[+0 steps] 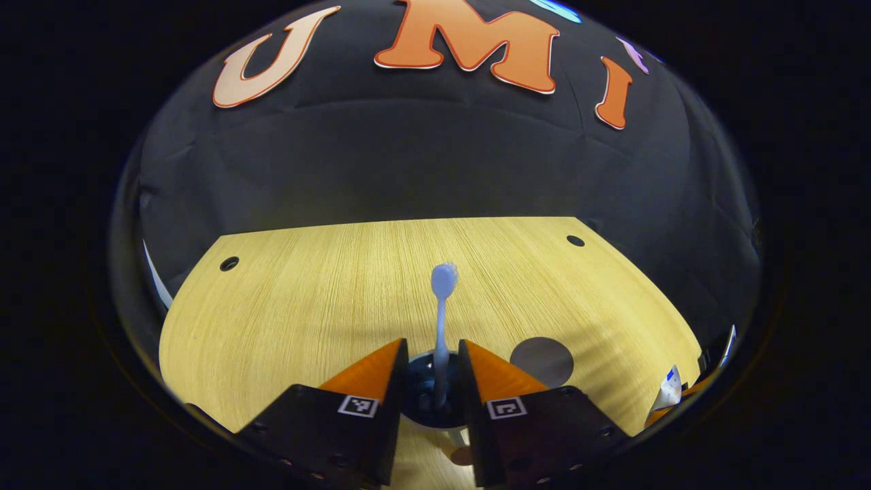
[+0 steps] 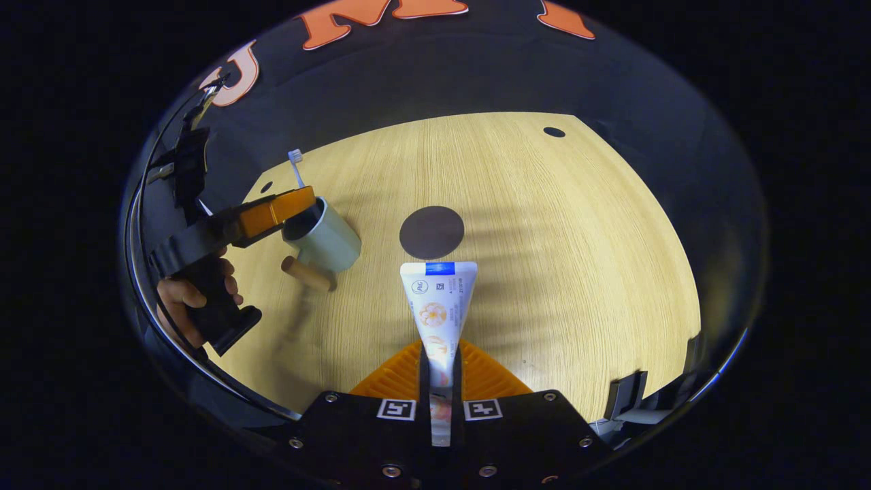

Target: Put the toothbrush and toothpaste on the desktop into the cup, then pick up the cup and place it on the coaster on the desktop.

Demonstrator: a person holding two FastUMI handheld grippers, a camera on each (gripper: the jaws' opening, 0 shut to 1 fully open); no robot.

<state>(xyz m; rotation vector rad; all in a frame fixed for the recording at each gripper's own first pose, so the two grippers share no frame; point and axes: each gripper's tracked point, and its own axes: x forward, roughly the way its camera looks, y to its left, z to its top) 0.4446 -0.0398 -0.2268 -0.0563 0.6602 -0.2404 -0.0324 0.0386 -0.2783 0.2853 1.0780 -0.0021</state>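
Toothbrush [image 1: 443,320] stands upright in cup [image 2: 325,238], bristles up.

My own fingers [image 1: 381,381] hide most of the dark-mouthed cup [image 1: 427,395]; the white printed toothpaste tube [image 2: 439,306] has its lower end buried between my other fingers.

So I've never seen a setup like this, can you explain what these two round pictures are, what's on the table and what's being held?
A person holds a two-finger gripper in each hand; a camera rides on each.

In the left gripper view, the left gripper stands open over the pale green cup, with the white toothbrush standing in the cup between its fingers.

In the right gripper view, the right gripper is shut on the white toothpaste tube. Farther off you see that cup, the left gripper and the hand holding it.

On the light wooden desktop lies a round dark coaster.
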